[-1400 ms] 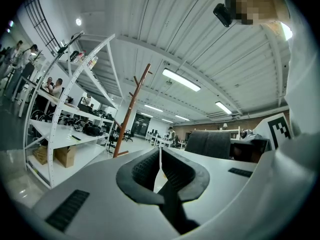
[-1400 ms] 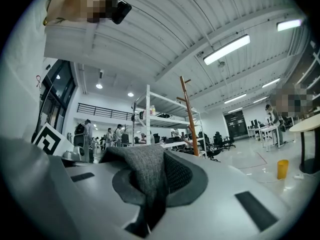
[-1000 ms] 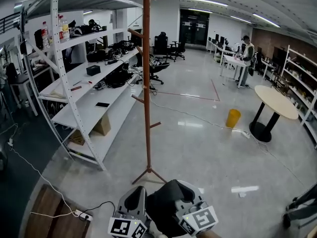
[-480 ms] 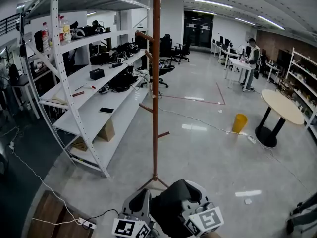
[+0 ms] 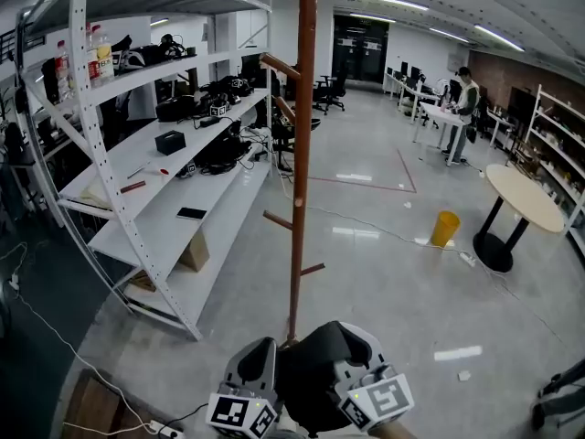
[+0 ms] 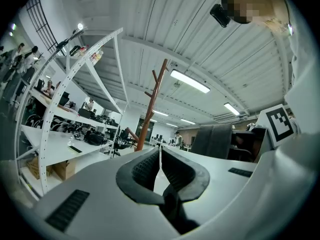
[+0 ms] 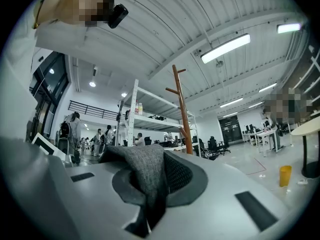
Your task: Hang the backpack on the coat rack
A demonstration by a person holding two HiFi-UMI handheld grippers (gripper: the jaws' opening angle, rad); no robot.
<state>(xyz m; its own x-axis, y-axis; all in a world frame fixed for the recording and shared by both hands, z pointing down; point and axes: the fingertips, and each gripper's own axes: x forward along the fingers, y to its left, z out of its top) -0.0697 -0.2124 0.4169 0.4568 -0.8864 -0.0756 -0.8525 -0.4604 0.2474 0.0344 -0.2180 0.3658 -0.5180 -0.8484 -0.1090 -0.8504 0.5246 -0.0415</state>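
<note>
Approach step: the dark grey fabric backpack (image 5: 315,373) hangs near the foot of the tall brown wooden coat rack (image 5: 300,154). The right fingers (image 7: 177,171) grasp its fabric and the left fingers (image 6: 145,169) are clenched. Next, it likely needs raising to a peg (image 5: 279,66).

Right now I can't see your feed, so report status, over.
Left tool and right tool shut on dark grey fabric backpack. Brown wooden coat rack ahead, pegs bare. Floor between looks clear.

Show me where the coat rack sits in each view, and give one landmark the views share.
Head view: coat rack at centre, its pole running from the floor to the top edge.
Left gripper view: left of centre, leaning.
Right gripper view: just right of centre.
Shared landmark: white shelving, left of the rack in all three.
</note>
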